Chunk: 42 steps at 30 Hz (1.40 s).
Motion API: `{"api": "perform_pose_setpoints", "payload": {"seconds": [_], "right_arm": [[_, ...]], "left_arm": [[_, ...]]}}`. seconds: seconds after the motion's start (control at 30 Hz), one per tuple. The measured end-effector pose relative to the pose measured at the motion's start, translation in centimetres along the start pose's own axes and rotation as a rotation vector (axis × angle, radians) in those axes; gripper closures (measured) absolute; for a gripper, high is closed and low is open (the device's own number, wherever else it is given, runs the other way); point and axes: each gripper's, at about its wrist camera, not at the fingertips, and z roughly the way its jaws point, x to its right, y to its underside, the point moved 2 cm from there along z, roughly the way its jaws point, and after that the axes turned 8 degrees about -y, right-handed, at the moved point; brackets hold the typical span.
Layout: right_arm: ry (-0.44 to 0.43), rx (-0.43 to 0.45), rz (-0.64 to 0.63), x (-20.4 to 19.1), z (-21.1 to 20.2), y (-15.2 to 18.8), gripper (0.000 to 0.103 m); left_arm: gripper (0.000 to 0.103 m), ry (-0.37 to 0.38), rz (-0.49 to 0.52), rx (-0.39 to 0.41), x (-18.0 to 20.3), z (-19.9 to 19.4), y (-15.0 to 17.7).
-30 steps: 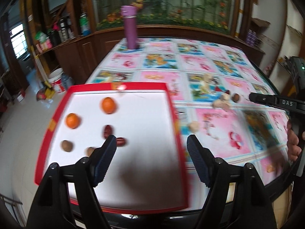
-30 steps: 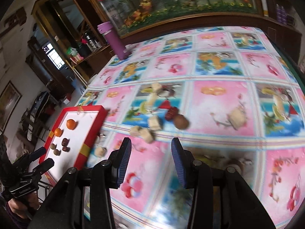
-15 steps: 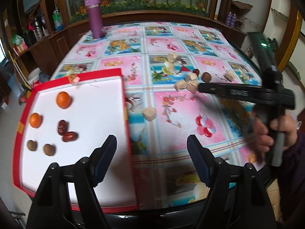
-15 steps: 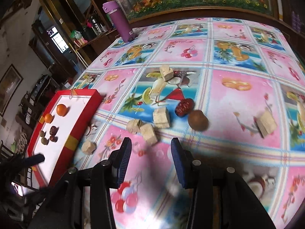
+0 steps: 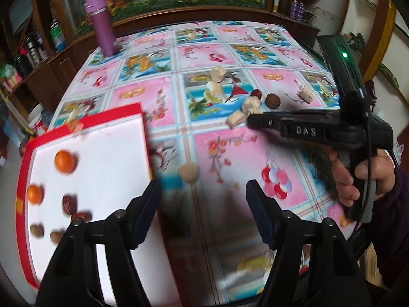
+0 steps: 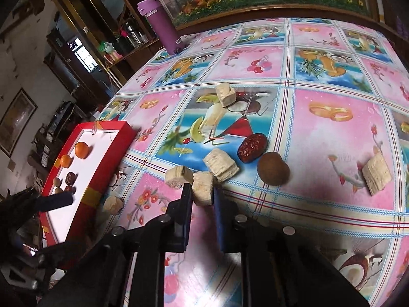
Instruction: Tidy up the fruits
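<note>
My right gripper (image 6: 202,197) is shut on a beige cube (image 6: 202,188) on the flowered tablecloth, beside two more cubes (image 6: 221,165) (image 6: 179,176). A red date (image 6: 251,147) and a brown round fruit (image 6: 273,172) lie just beyond. The red tray (image 5: 102,166) holds two oranges (image 5: 65,161), red dates (image 5: 68,203) and brown nuts (image 5: 36,230). My left gripper (image 5: 202,204) hovers by the tray's right edge; its jaws are closing with nothing between them. A beige lump (image 5: 188,172) lies ahead of it. In the left wrist view the right gripper's (image 5: 251,119) tip rests among the cubes.
A purple bottle (image 5: 101,25) stands at the table's far left corner. More beige cubes lie at the right (image 6: 377,174) and farther back (image 6: 225,94). A person's hand (image 5: 363,174) grips the right tool. Wooden cabinets surround the table; its near edge is close below.
The left gripper has swung right, from over the tray to the tablecloth beside it, and narrowed a little. The right gripper came down and forward and closed on a beige cube.
</note>
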Motion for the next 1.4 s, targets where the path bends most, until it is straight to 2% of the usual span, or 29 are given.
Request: {"api": "perform_pose_setpoints", "payload": {"seconds": [0.07,0.13,0.17,0.23,0.47,0.63,0.73,0.8,0.9,1.03,1.13,1.4], "right_arm": [[0.000,-0.003,-0.005,-0.1,0.0,0.0,0.089],[-0.005,-0.005,-0.002,0.0,0.0,0.0,0.089],[-0.006,-0.006,-0.003,-0.1,0.0,0.0,0.089],[-0.009,-0.008,-0.004,-0.1,0.0,0.1,0.089],[-0.021,-0.016,-0.010,-0.3,0.2,0.1,0.089],[-0.024,-0.016,-0.012,-0.5,0.3,0.1,0.089],[-0.022,-0.016,-0.014,-0.4,0.2,0.1,0.089],[-0.021,-0.015,-0.016,-0.5,0.2,0.1,0.089],[-0.016,-0.013,-0.025,-0.6,0.3,0.2,0.089],[-0.008,-0.010,-0.037,-0.8,0.2,0.3,0.089],[-0.011,-0.012,-0.042,-0.9,0.2,0.4,0.089],[-0.035,-0.023,-0.041,-1.6,0.1,0.9,0.090]], "left_arm": [[0.045,0.006,0.023,-0.021,0.4,1.1,-0.7],[0.051,0.040,0.034,-0.039,0.6,2.1,-1.1],[0.058,0.050,0.036,-0.052,0.7,2.7,-1.2],[0.063,0.045,0.042,-0.074,0.8,3.8,-1.3],[0.063,0.011,0.035,-0.046,0.1,3.4,-1.3],[0.063,-0.032,0.027,-0.068,-0.5,4.5,-1.3],[0.063,0.002,-0.007,-0.096,-0.9,5.2,-1.0],[0.063,-0.010,0.019,-0.089,-0.4,5.3,-0.8],[0.063,0.012,-0.003,-0.091,-0.2,5.4,-0.7],[0.079,0.011,-0.020,-0.090,-0.3,5.4,-0.9],[0.084,0.005,-0.019,-0.090,-0.4,5.4,-0.9],[0.085,0.045,-0.050,-0.069,0.1,4.2,-0.3]]}}
